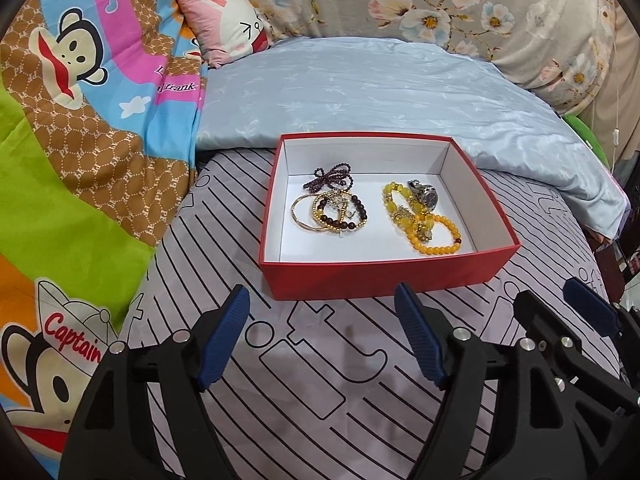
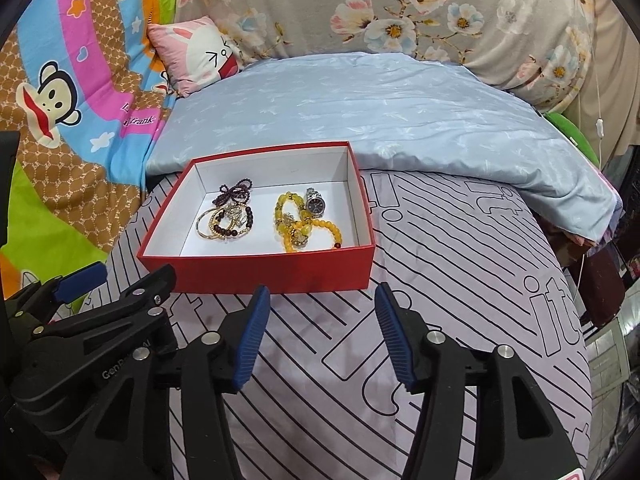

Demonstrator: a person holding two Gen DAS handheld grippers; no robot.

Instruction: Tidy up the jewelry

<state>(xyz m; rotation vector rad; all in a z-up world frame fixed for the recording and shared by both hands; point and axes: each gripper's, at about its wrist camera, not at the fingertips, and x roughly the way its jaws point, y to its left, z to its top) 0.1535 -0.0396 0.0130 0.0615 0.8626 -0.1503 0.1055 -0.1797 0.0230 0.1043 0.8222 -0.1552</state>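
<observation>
A red box (image 1: 376,276) with a white inside sits on the striped bedsheet; it also shows in the right wrist view (image 2: 272,270). Inside lie dark beaded and gold bracelets (image 1: 328,210) on the left, yellow bead bracelets (image 1: 424,224) and a silver watch (image 1: 425,194) on the right. The right wrist view shows the dark and gold bracelets (image 2: 226,220), the yellow bracelets (image 2: 300,228) and the watch (image 2: 315,203). My left gripper (image 1: 322,336) is open and empty just before the box's near wall. My right gripper (image 2: 320,332) is open and empty beside it.
A light blue folded quilt (image 1: 360,92) lies behind the box. A colourful monkey-print blanket (image 1: 80,140) is piled on the left, a pink pillow (image 1: 228,24) and floral bedding (image 1: 440,4) at the back. The bed's edge falls off at the right (image 2: 588,280).
</observation>
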